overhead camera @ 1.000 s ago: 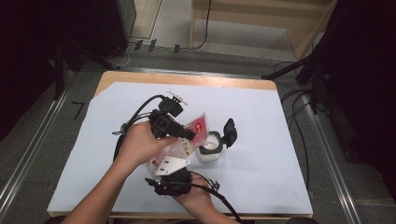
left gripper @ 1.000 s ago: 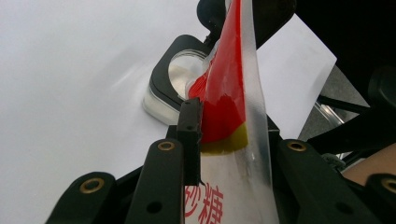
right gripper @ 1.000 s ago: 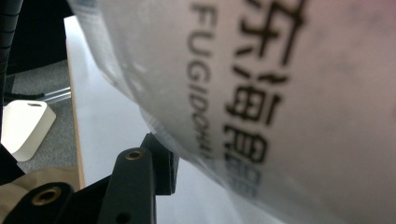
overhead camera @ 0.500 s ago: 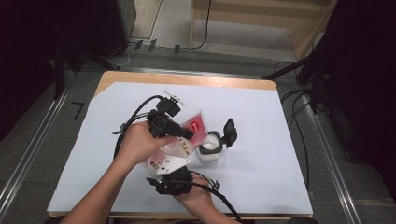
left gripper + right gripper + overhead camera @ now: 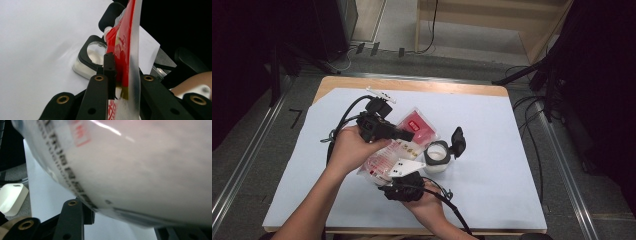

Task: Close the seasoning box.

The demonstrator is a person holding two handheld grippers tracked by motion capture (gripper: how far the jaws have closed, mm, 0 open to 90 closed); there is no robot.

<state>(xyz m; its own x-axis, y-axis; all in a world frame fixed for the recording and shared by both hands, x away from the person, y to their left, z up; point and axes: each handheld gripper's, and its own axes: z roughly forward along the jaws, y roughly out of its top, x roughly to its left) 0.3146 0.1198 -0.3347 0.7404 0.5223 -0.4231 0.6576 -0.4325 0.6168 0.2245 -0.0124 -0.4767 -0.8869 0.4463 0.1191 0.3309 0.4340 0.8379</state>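
A red and clear pouch (image 5: pixel 417 125) is held up over the table between both grippers. My left gripper (image 5: pixel 410 134) comes in from the left. Its jaws have just been closing, and they now pinch the pouch's red upper part (image 5: pixel 123 42). My right gripper (image 5: pixel 398 173) points up from the near edge and is shut on the bulging clear lower end (image 5: pixel 140 170). A white jar (image 5: pixel 437 156) with its black flip lid (image 5: pixel 458 140) swung open stands just right of the pouch, and its open mouth (image 5: pixel 93 51) lies beyond the left jaws.
A white sheet (image 5: pixel 497 130) covers the wooden table (image 5: pixel 422 85). Black cables (image 5: pixel 343 117) trail from the left gripper across the sheet's left part. A white box (image 5: pixel 11 198) lies off the sheet's edge. Metal rails (image 5: pixel 239 165) run along both sides.
The left hand has shifted a little, carrying the pouch's top with it. The right hand and the jar have stayed put.
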